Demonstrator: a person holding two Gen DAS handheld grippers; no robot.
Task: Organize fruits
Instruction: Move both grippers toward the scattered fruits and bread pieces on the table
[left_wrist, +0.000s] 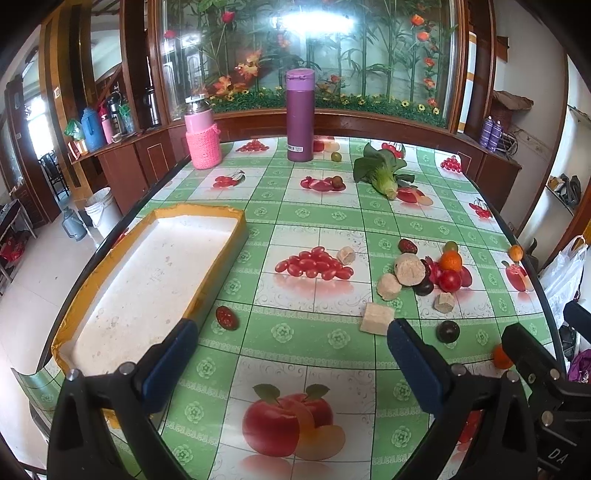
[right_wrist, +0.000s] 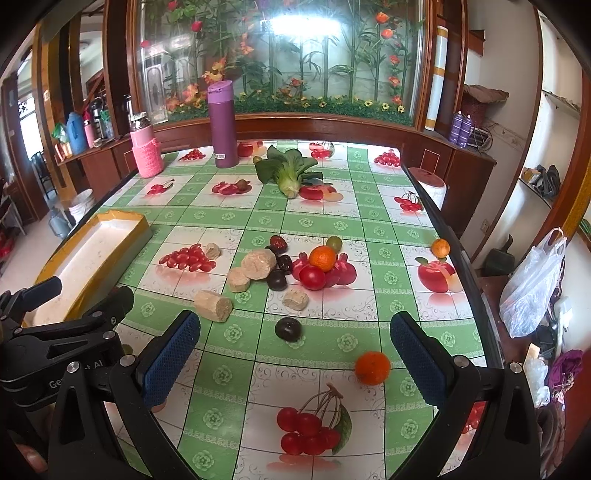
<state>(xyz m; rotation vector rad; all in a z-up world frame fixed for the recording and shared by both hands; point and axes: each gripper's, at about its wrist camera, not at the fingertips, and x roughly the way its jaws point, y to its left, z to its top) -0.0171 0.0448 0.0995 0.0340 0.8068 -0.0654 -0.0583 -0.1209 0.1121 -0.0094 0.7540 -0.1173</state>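
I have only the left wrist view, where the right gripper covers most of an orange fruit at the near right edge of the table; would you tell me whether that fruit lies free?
Observer: Yes. The right wrist view shows the orange whole, lying alone on the table and touching nothing.
Operator: Thank you. Is the right gripper open?
Observer: The right gripper is open, with nothing held between its fingers. The orange lies ahead of it, nearer its right-hand finger.
Operator: And what shape is the beige block nearest me?
Observer: From this side the beige piece is a short cylinder lying on its side, apart from the other pieces.
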